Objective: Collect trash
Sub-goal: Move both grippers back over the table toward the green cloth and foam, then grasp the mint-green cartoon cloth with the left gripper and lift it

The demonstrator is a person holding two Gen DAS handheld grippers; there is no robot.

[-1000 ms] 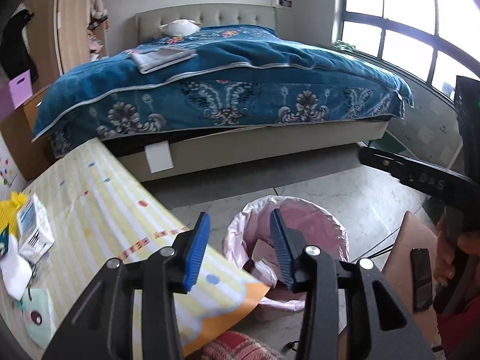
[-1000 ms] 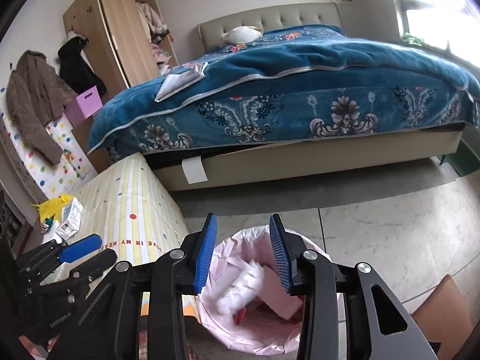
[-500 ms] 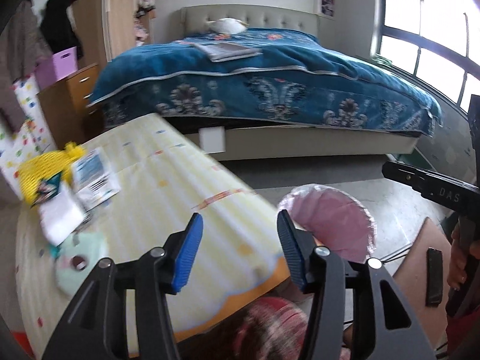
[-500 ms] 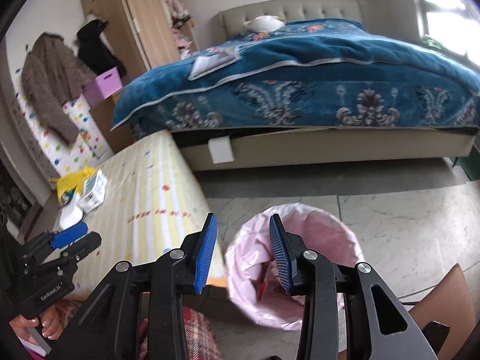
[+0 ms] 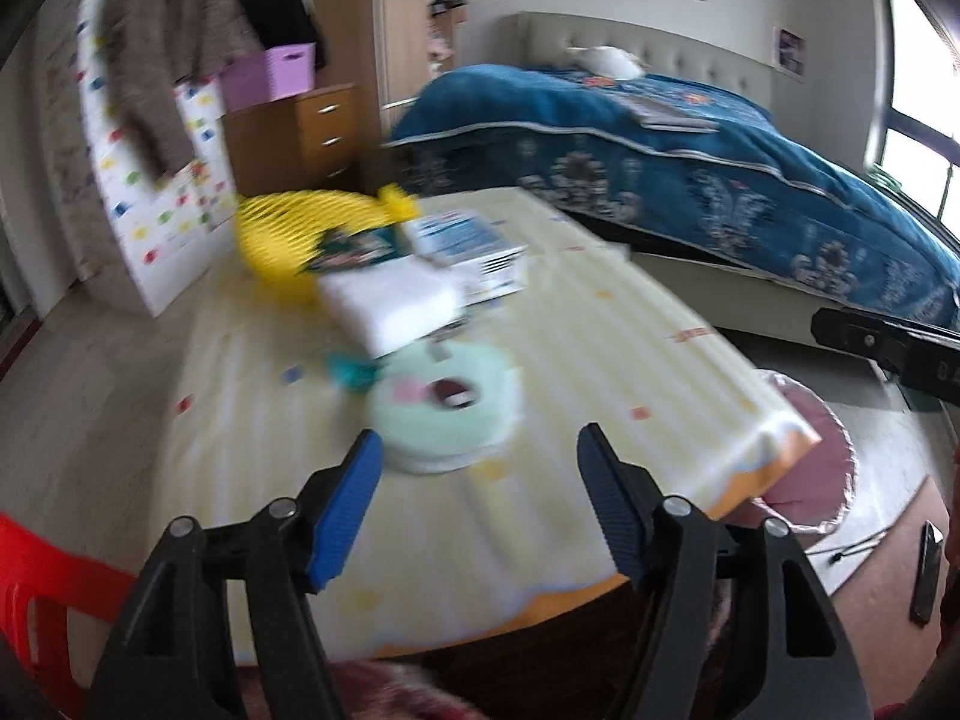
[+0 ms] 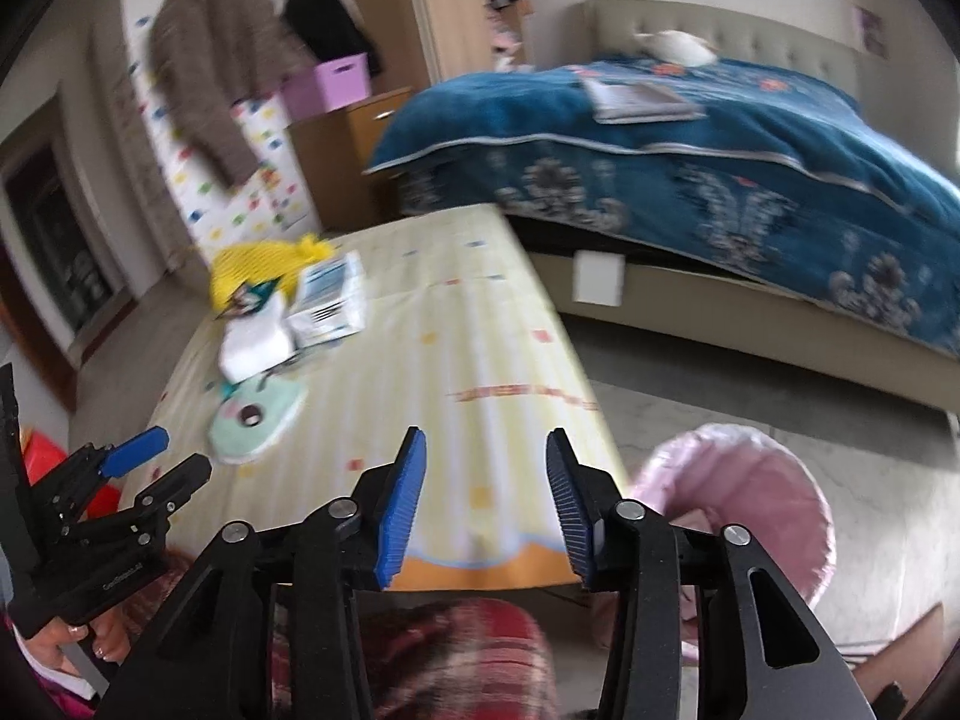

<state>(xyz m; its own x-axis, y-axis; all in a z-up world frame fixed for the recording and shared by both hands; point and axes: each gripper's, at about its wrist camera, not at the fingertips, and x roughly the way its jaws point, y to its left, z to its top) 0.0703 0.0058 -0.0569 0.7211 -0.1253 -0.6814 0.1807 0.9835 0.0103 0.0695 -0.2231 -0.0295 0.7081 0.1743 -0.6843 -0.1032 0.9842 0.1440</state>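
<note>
A blue-covered bed point(image 5: 690, 180) fills the far side, and nearer stands the yellow striped table point(image 6: 456, 372). Off its right corner sits the pink-lined bin point(image 6: 756, 498), whose hollow only the right wrist view shows (the left sees just a sliver). On the table lie a blue-and-white box point(image 5: 474, 252), a white wad point(image 5: 390, 306) and a pale green round piece point(image 5: 450, 414). The left gripper point(image 5: 477, 510) gapes wide over the table, holding nothing; the right gripper point(image 6: 486, 504) is parted too, empty.
</note>
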